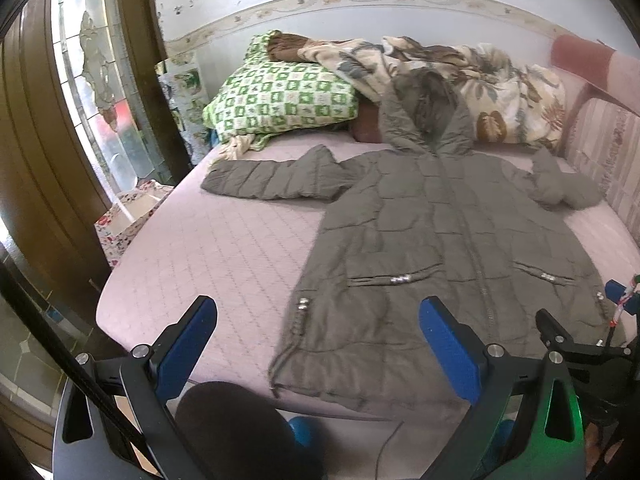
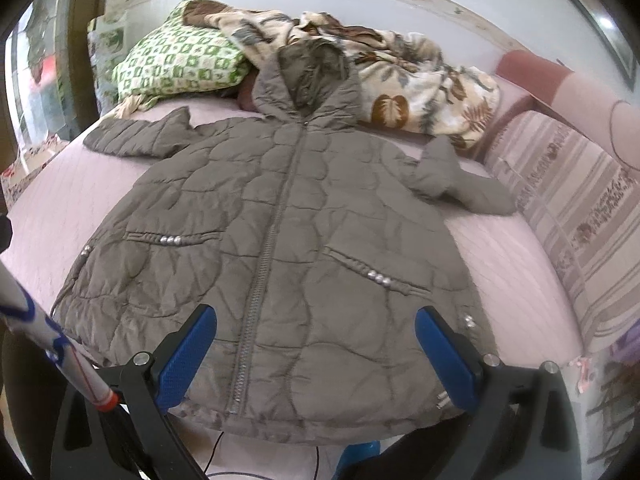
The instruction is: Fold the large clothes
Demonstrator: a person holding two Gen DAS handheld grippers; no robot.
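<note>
A grey-brown quilted hooded jacket (image 1: 432, 248) lies flat, front up and zipped, on the pink bed (image 1: 208, 248). Its left sleeve (image 1: 272, 178) stretches out sideways; its right sleeve (image 1: 560, 184) is bunched. My left gripper (image 1: 318, 312) is open and empty above the jacket's lower left hem. In the right wrist view the jacket (image 2: 280, 240) fills the middle, hood (image 2: 308, 80) at the far end. My right gripper (image 2: 316, 320) is open and empty above the lower hem, right of the zipper (image 2: 272, 248). The right gripper also shows in the left wrist view (image 1: 576, 312).
A green checked pillow (image 1: 280, 96) and a floral blanket (image 1: 480, 80) lie at the head of the bed. A striped padded side (image 2: 568, 216) runs along the right. A wooden door frame (image 1: 40, 160) and a floral box (image 1: 128, 216) stand left of the bed.
</note>
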